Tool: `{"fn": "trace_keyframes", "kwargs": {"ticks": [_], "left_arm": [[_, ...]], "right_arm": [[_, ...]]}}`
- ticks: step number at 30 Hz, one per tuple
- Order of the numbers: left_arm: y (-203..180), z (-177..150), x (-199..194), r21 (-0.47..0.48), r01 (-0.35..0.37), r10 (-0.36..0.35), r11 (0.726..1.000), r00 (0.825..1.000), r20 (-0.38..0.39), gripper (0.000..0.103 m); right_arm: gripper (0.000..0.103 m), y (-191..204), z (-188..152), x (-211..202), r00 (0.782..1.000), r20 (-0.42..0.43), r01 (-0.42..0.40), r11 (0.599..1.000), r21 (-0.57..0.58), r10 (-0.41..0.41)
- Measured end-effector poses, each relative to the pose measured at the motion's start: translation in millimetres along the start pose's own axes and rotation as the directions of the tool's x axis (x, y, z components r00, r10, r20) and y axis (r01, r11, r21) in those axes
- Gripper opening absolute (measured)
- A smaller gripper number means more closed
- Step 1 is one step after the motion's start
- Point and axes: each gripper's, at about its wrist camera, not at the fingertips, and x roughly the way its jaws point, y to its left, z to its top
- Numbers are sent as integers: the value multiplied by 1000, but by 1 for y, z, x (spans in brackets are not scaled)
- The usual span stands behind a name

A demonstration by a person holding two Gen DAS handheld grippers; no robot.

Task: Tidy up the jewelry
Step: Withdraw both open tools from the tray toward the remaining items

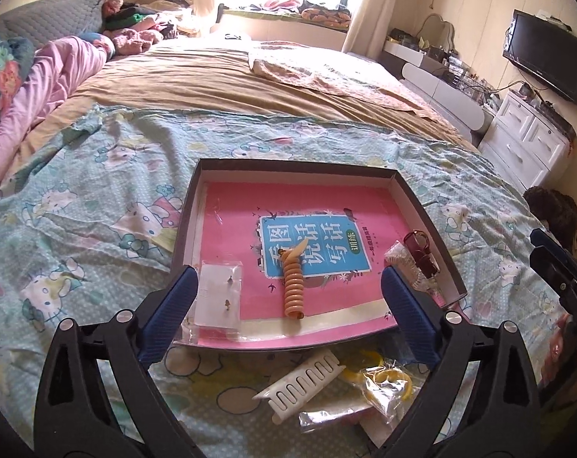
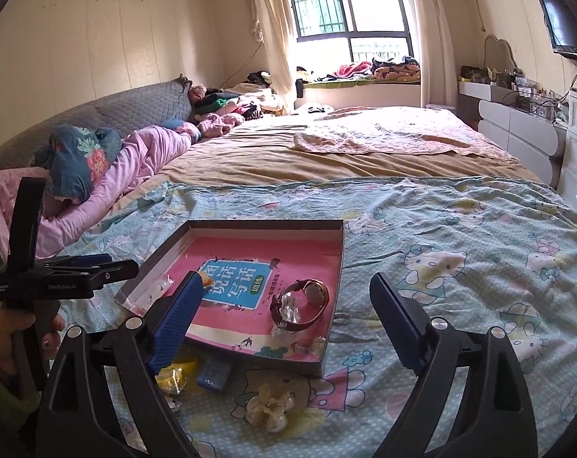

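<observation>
Your left finger covers the near left corner of the clear earring packet (image 1: 219,294), and your right finger hides part of the white mesh item (image 1: 403,261) at the tray's right wall; what that item is stays hard to tell. In the right wrist view your own left-side finger blocks the orange spiral hair tie (image 1: 294,286), leaving only its pale tip showing. The yellow rings in plastic (image 1: 383,381) are blurred by their wrapper, and the small blue object (image 2: 214,376) near the tray's front edge is too unclear to name.

Your left gripper (image 1: 288,297) stands spread wide above the near edge of the tray (image 1: 299,164), gripping nothing; packet and hair tie lie on the pink book inside the tray, between its fingers but untouched. Your right gripper (image 2: 284,324) is likewise released wide. The wristwatch (image 2: 301,303) lies in the tray's near right corner between its fingers, free of them.

On the bedsheet (image 2: 441,229) just in front of the tray lie a white comb clip (image 1: 301,385) and a cream flower clip (image 2: 267,406).
</observation>
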Motion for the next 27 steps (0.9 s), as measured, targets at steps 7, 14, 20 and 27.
{"fn": "trace_keyframes", "kwargs": {"ticks": [7, 14, 20, 27], "left_arm": [[1, 1, -29, -9, 2, -2, 1000, 999, 46, 93], [1, -7, -50, -11, 1, 0, 1000, 997, 71, 93], [5, -17, -61, -20, -2, 3, 1000, 997, 76, 93], [7, -33, -68, -20, -6, 7, 1000, 998, 67, 93]], "right_arm": [[89, 8, 1, -17, 1000, 15, -12, 1000, -15, 13], [89, 19, 1, -32, 999, 22, -26, 999, -38, 27], [89, 26, -3, -40, 999, 11, -36, 998, -55, 37], [89, 36, -14, -46, 999, -16, -51, 996, -73, 50]]}}
